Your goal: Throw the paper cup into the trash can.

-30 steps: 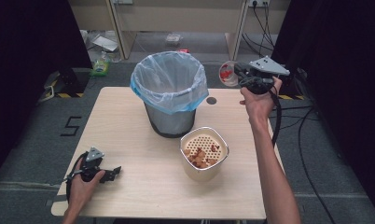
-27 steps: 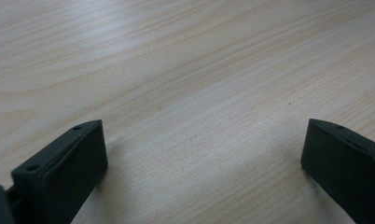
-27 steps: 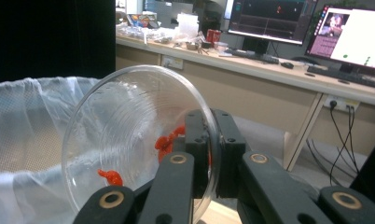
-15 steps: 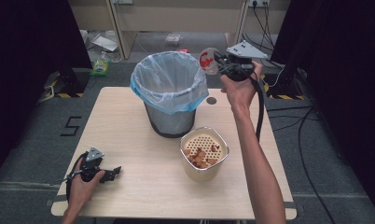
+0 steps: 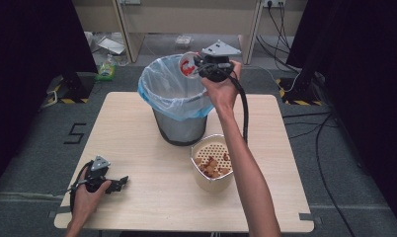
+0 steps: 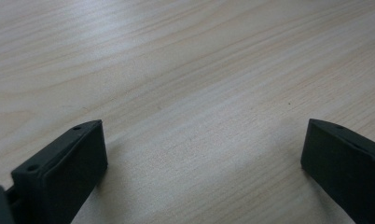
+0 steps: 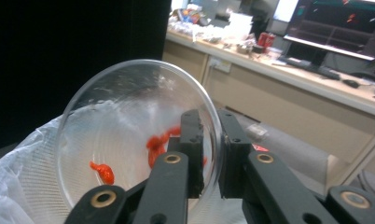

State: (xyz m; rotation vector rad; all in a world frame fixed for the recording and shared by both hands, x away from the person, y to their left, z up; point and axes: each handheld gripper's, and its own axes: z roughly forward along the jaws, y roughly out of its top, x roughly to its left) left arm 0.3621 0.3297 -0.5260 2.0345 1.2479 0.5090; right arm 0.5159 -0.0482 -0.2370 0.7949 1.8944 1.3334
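My right gripper (image 5: 196,63) holds a clear plastic bowl (image 5: 188,64) by its rim, tilted on its side above the far edge of the bin (image 5: 179,96). In the right gripper view one jaw is inside the bowl (image 7: 129,140) and the other outside, with the rim pinched between them at my right gripper (image 7: 210,119). These jaws have just been opening slightly, with the rim still between them. Red scraps cling to the bowl's inner wall. My left gripper (image 5: 118,182) rests on the table's near left corner, open, with bare wood between the jaws of my left gripper (image 6: 204,135).
The grey bin has a pale blue liner and stands at the table's (image 5: 137,133) far middle. A cream perforated basket (image 5: 199,148) with brown fried pieces stands in front of it. Cables and boxes lie on the floor beyond the table.
My right hand has carried the bowl leftward from beyond the table's far right corner to above the bin's rim. The left hand has stayed put.
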